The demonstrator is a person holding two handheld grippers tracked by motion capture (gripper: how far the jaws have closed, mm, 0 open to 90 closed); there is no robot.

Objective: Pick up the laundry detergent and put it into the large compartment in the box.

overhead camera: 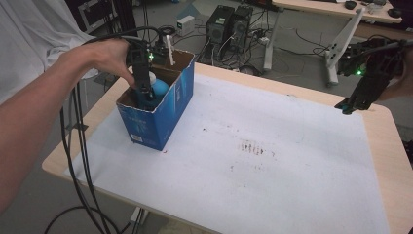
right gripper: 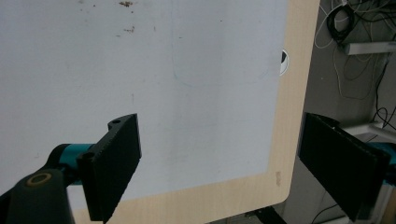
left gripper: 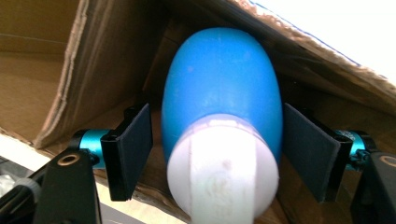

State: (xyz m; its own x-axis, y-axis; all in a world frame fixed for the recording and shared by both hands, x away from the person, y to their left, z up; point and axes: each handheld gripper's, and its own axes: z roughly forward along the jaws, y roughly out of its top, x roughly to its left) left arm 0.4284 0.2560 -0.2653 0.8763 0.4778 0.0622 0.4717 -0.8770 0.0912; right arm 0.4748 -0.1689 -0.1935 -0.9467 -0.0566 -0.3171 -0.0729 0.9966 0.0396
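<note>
In the high view, the left gripper [overhead camera: 144, 92] reaches down into an open-topped blue cardboard box [overhead camera: 165, 114] that stands on the white sheet [overhead camera: 253, 161] covering the light wooden table [overhead camera: 389, 146], near the table's far left corner. A blue, egg-shaped object with a white end [overhead camera: 157, 87] sits inside the box, right beside the gripper's jaws. The person's left hand [overhead camera: 109, 58] holds the gripper from above, and black cables [overhead camera: 78, 146] trail down off the table's left edge. The right gripper [overhead camera: 351, 105] hangs above the table's far right edge, well apart from the box.

In the left gripper view, the blue egg-shaped object [left gripper: 219, 93] lies between the two black pads [left gripper: 135, 149], its white end [left gripper: 222, 172] toward the camera, against the brown inner wall of the box [left gripper: 107, 56]. The jaws are spread, with a narrow gap showing between each pad and the object, so nothing is pinched.

In the right gripper view, the jaws stand wide apart with nothing between them, above the white sheet [right gripper: 140, 60] and the table's wooden edge [right gripper: 289, 140].
</note>
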